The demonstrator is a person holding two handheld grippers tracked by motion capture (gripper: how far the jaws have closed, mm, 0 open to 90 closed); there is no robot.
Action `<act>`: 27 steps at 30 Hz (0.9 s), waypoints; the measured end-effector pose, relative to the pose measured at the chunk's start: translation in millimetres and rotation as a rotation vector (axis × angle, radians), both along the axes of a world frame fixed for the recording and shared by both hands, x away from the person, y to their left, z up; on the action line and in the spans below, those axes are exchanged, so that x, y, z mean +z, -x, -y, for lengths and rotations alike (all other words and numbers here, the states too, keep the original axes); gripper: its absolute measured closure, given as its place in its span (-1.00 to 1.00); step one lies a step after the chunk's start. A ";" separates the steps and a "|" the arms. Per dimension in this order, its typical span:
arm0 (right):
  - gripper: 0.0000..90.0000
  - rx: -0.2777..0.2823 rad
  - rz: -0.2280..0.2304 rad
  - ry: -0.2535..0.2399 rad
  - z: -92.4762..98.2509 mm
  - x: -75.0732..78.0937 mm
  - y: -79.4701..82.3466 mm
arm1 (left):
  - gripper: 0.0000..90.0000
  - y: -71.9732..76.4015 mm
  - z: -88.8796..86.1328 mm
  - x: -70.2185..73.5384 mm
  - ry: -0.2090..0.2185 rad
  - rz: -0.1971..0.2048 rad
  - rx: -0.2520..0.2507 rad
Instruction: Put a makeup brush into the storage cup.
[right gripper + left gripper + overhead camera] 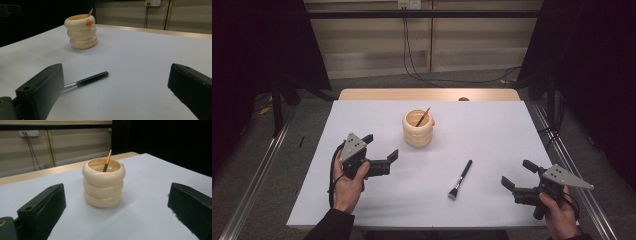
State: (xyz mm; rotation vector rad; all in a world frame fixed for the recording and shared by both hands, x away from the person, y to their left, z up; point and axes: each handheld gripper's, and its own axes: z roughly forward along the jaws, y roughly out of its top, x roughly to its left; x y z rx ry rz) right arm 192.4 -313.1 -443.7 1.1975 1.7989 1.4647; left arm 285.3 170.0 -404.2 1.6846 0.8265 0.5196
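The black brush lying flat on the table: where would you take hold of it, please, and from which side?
I would grip the brush on its slim black handle, around the middle, well clear of the bristles. It lies flat with bare table around it, so come straight down from above, jaws across the handle. The right hand-held gripper is nearer, and its jaws are open.

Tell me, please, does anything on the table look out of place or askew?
One thing stands out: a black brush lies loose on the white table, right of centre, while a slim orange-handled one stands leaning in the cream holder. The holder is upright; nothing looks spilled or damaged.
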 end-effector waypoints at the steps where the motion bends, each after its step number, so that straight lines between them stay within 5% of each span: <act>1: -1.00 -0.001 0.000 0.000 0.0 0.0 -0.1 | -0.97 1.8 -1.7 -0.6 -0.003 0.003 -0.006; 3: -1.00 0.000 0.006 0.004 0.3 0.1 -0.2 | -0.97 6.2 -5.5 -1.6 -0.026 0.011 0.015; 6: -1.00 -0.004 -0.001 -0.005 -0.1 0.4 0.8 | -0.95 12.8 -11.1 -3.6 0.007 -0.010 0.001; 10: -1.00 -0.004 0.000 -0.002 0.1 0.2 1.0 | -0.95 22.5 -16.5 -6.1 -0.036 -0.001 0.007; 12: -1.00 -0.004 -0.003 -0.005 -0.1 0.4 1.3 | -0.96 25.7 -20.2 -7.9 -0.008 -0.006 0.006; 18: -1.00 -0.001 -0.001 0.001 -0.9 0.3 -0.7 | -0.96 33.7 -36.7 -16.4 -0.058 -0.018 0.042; 27: -1.00 -0.007 0.000 -0.009 -0.1 0.9 1.0 | -0.96 52.2 -52.3 -23.0 -0.032 0.005 0.060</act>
